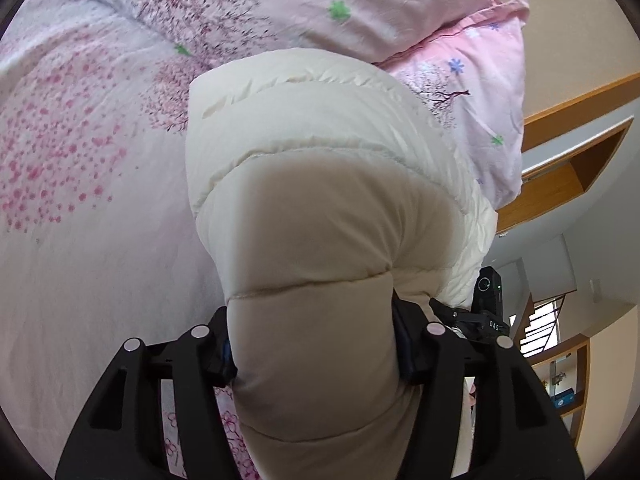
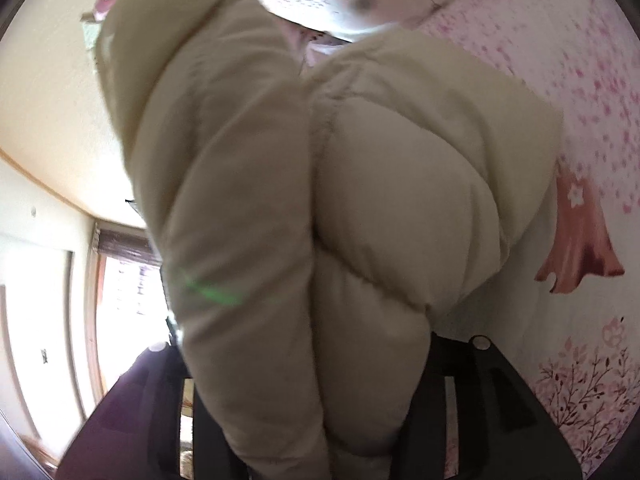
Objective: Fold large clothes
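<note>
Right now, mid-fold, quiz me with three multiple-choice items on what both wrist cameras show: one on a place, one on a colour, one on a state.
1. Where does the jacket lie beyond the left gripper?
A. on a wooden floor
B. over the floral bed cover
C. inside a drawer

2. What colour is the jacket?
A. cream
B. navy
C. red

3. What is between the left gripper's fingers?
A. nothing
B. a hanger
C. a puffy fold of the jacket

Answers: 1 B, the pink blossom-print cover surrounds the jacket in the left wrist view. 2 A, its quilted panels read cream in both views, as by the right gripper. 3 C, the padded fabric bulges between both black fingers, pinched at the sides.
</note>
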A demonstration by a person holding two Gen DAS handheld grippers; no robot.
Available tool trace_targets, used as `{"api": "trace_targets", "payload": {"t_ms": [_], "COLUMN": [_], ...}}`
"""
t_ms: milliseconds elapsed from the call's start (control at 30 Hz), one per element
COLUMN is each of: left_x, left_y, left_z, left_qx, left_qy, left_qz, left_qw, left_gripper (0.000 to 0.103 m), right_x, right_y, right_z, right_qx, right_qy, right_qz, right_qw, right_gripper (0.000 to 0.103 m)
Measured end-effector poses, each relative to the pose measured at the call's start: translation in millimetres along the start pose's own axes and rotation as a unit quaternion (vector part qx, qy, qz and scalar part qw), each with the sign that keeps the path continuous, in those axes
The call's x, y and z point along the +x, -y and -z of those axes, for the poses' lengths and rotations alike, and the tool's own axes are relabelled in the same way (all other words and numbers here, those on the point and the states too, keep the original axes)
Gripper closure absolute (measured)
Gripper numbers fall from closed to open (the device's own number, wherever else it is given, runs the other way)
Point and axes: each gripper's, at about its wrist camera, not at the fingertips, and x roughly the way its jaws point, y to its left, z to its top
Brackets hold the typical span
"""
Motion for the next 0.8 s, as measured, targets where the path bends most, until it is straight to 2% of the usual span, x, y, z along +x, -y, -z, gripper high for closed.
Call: {"api": "trace_targets", "payload": {"t_ms": [133, 200, 267, 367, 400, 500, 533, 567, 667, 700, 800], "left_x": [6, 4, -3, -31, -47, -72, -74, -73, -64, -57, -40], "left_y": [-5, 0, 10, 32, 42, 76, 84, 95, 122, 130, 137], "left_z": [1, 0, -1, 1, 5, 24, 30, 38, 64, 72, 86], "left_qx": [-0.010, -0.009, 0.002, 0.042, 0.064, 0.125, 0.139, 0.155, 0.208, 0.224, 0.247], "left_qy": [-0.001, -0.002, 0.007, 0.053, 0.078, 0.120, 0.124, 0.125, 0.121, 0.117, 0.100], "left_qz": [-0.010, -0.022, -0.035, -0.071, -0.090, -0.120, -0.119, -0.117, -0.129, -0.135, -0.145], "left_qw": [0.9999, 0.9997, 0.9994, 0.9952, 0.9908, 0.9775, 0.9753, 0.9729, 0.9620, 0.9580, 0.9530], "left_gripper": [0.036, 0.033, 0.033, 0.033, 0.033, 0.033, 0.033, 0.033, 0.033, 0.033, 0.033], "right_x": [-10, -26, -40, -73, -89, -120, -128, -130, -122, -109, -87], "right_y": [18, 23, 14, -13, -23, -50, -62, -70, -83, -93, -91], "right_z": [-6, 1, 5, 13, 15, 15, 15, 12, -10, -15, -34], "right_qx": [0.031, 0.025, 0.006, -0.052, -0.075, -0.124, -0.143, -0.158, -0.162, -0.157, -0.132], "right_qy": [0.002, 0.005, 0.017, 0.075, 0.109, 0.191, 0.216, 0.225, 0.216, 0.215, 0.197], "right_qz": [-0.006, 0.007, 0.046, 0.137, 0.169, 0.232, 0.252, 0.261, 0.264, 0.265, 0.261], "right_qw": [1.000, 1.000, 0.999, 0.986, 0.977, 0.946, 0.932, 0.925, 0.926, 0.927, 0.936], "right_gripper": [0.057, 0.053, 0.040, 0.032, 0.032, 0.032, 0.035, 0.043, 0.052, 0.052, 0.052]}}
